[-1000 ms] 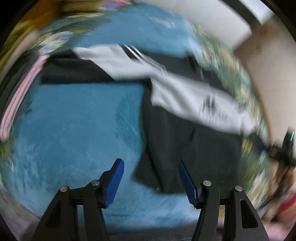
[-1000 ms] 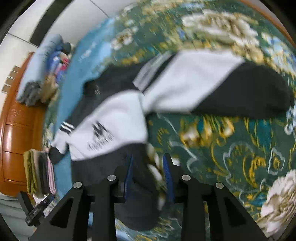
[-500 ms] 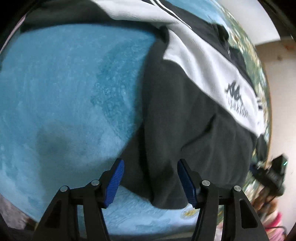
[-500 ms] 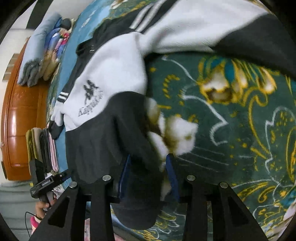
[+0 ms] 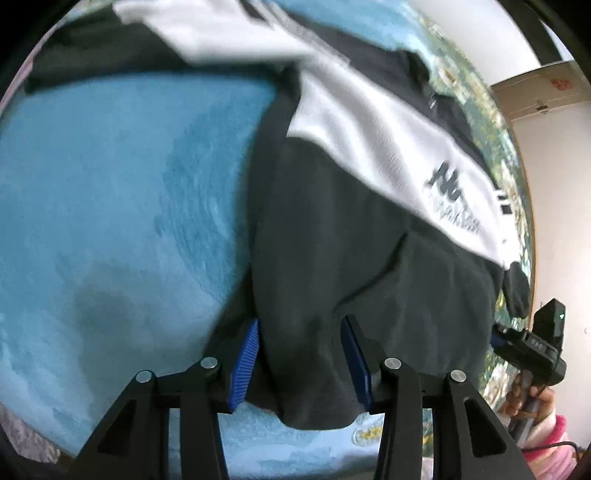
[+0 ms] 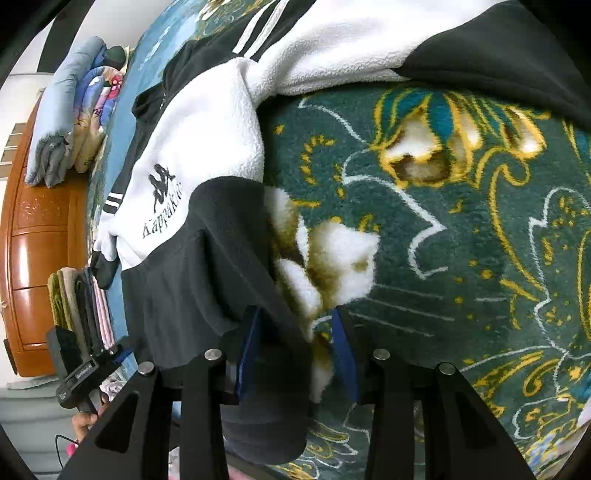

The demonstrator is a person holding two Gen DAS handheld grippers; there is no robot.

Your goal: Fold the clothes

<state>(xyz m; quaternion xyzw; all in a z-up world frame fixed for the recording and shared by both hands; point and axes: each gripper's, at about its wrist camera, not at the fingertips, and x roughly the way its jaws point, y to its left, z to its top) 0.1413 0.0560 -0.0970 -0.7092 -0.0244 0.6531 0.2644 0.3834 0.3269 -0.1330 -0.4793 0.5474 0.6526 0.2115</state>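
Fleece jacket point(image 5: 369, 229) lay spread on floral blanket point(image 6: 461, 229). You had left gripper point(image 5: 301, 360) and right gripper point(image 6: 295, 354), fingers part-open, straddling its black hem corners. Soft, floppy, non-slippery: grip both layers.

Soft, even daylight is seen in both views. Motion blur smears the white sleeve point(image 5: 221, 33) in the left wrist view; the right wrist view is sharp. Strong fisheye bending and black vignetting are noted at the edges.

left gripper point(image 5: 301, 360) advanced, fingers now straddling the sweatshirt point(image 5: 369, 258) hem, narrower gap
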